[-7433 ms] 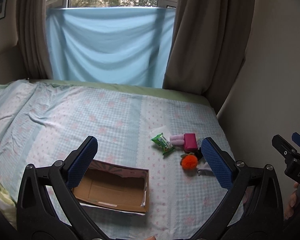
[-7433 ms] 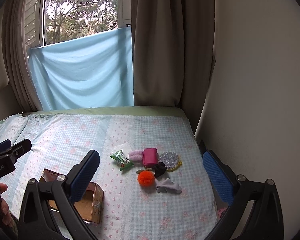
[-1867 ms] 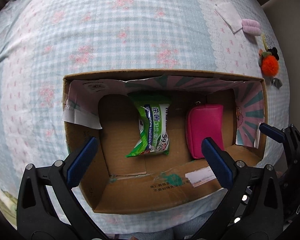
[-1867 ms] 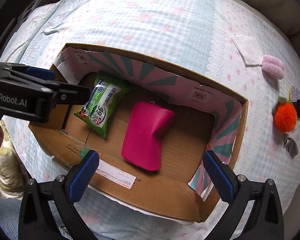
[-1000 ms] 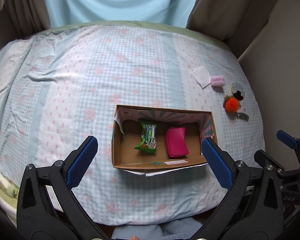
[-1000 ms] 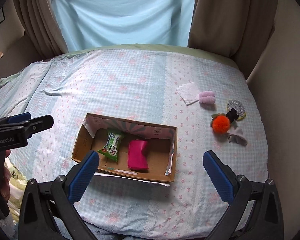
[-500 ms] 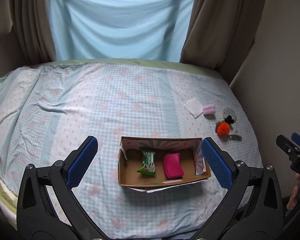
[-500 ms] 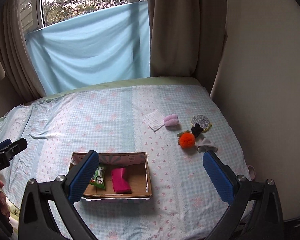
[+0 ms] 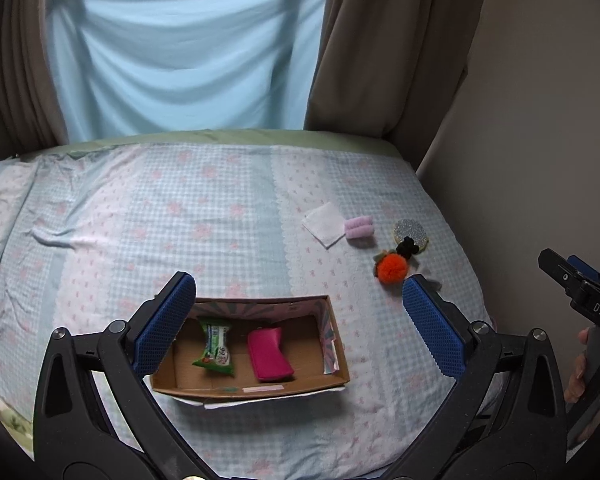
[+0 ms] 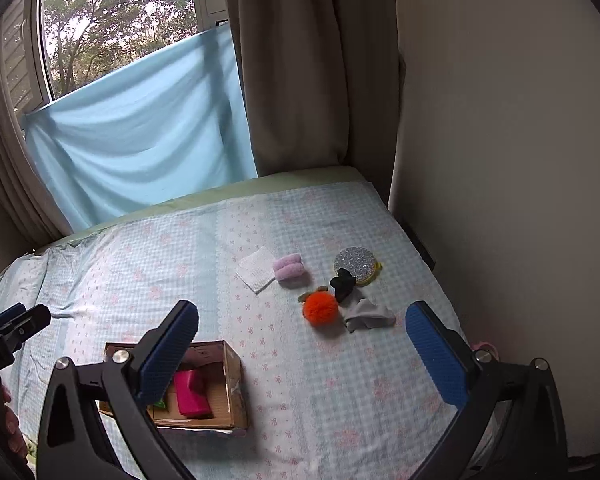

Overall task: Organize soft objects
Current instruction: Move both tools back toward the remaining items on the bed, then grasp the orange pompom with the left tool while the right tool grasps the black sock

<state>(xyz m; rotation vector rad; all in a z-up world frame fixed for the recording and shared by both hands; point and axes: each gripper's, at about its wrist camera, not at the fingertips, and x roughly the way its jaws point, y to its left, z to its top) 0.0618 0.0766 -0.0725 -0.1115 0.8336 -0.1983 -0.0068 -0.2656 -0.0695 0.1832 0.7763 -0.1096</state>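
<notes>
A cardboard box (image 9: pixel 336 376) (image 10: pixel 236 384) lies on the bed and holds a green wipes packet (image 9: pixel 216 350) and a pink pouch (image 9: pixel 268 354) (image 10: pixel 190 398). To its far right on the sheet lie a white cloth square (image 9: pixel 325 225) (image 10: pixel 257 271), a lilac roll (image 9: pixel 359 227) (image 10: pixel 288 267), an orange pom-pom (image 9: pixel 392 267) (image 10: pixel 320 309), a black fuzzy piece (image 10: pixel 343 283), a glittery round pad (image 9: pixel 411 231) (image 10: pixel 355 260) and a grey cloth (image 10: pixel 368 312). My left gripper (image 9: pixel 298 324) is open and empty, high above the box. My right gripper (image 10: pixel 300 344) is open and empty, well above the bed.
The bed has a blue checked sheet (image 9: pixel 180 216). A wall (image 10: pixel 500 160) runs along its right side. Brown curtains (image 9: pixel 380 60) and a light blue cloth (image 9: pixel 180 60) hang at the window behind. The other gripper shows at each view's edge (image 9: pixel 580 296) (image 10: pixel 4 336).
Both grippers have pulled back and up from the box, jaws still open. The packet and pouch, earlier among the loose things, lie in the box.
</notes>
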